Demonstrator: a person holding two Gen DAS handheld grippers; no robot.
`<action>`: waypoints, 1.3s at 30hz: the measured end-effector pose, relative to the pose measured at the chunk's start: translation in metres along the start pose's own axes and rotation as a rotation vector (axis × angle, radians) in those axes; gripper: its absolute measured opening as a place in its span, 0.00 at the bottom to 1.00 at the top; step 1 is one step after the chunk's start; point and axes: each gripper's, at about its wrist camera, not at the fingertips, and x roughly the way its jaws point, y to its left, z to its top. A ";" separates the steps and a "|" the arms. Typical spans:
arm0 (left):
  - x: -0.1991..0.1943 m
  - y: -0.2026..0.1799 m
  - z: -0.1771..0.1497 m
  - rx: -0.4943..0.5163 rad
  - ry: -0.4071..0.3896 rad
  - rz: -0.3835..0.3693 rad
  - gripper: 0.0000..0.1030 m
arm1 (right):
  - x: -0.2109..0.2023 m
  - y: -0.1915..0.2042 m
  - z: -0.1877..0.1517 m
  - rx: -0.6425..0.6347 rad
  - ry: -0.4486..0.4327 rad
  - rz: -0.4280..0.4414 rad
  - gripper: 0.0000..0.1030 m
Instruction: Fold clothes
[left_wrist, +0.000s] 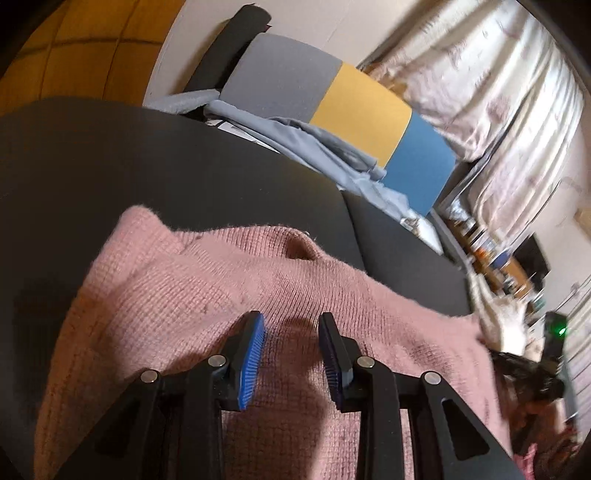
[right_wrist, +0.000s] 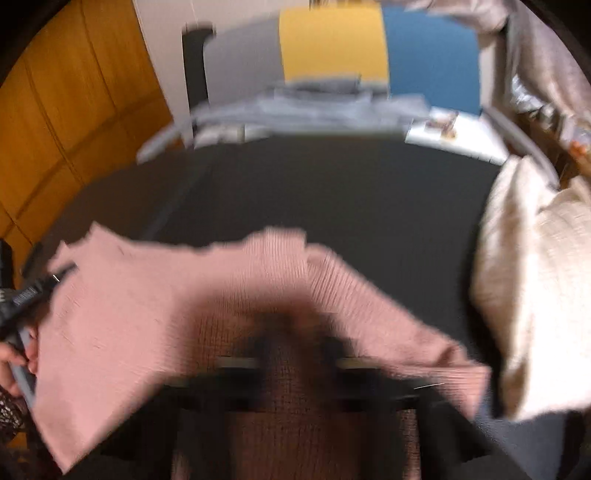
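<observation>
Tilting down over pink sweater (left_wrist: 229, 280): left gripper (left_wrist: 291, 325) parted; right gripper (right_wrist: 295, 347) clenched.

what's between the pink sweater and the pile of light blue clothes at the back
Only bare dark surface. In the left wrist view it runs from the pink sweater to the light blue clothes, nothing lying on it. The blurred right wrist view shows the same.

A lived-in home room is showing here: pale curtains (left_wrist: 509, 92) are hanging by a grey, yellow and blue upholstered chair (left_wrist: 332, 99) draped with laundry, wooden panelling (right_wrist: 66, 96) is lining the wall, and cluttered shelves (left_wrist: 495, 258) are standing behind.
</observation>
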 end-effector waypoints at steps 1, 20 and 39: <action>-0.002 0.003 0.000 -0.014 -0.005 -0.019 0.29 | 0.000 0.002 0.001 -0.019 -0.008 -0.032 0.04; 0.000 0.009 0.002 -0.029 -0.012 -0.053 0.29 | -0.101 -0.025 -0.042 0.169 -0.279 -0.110 0.32; -0.036 0.005 0.008 0.046 -0.041 0.030 0.29 | -0.090 0.027 -0.063 0.081 -0.214 -0.272 0.12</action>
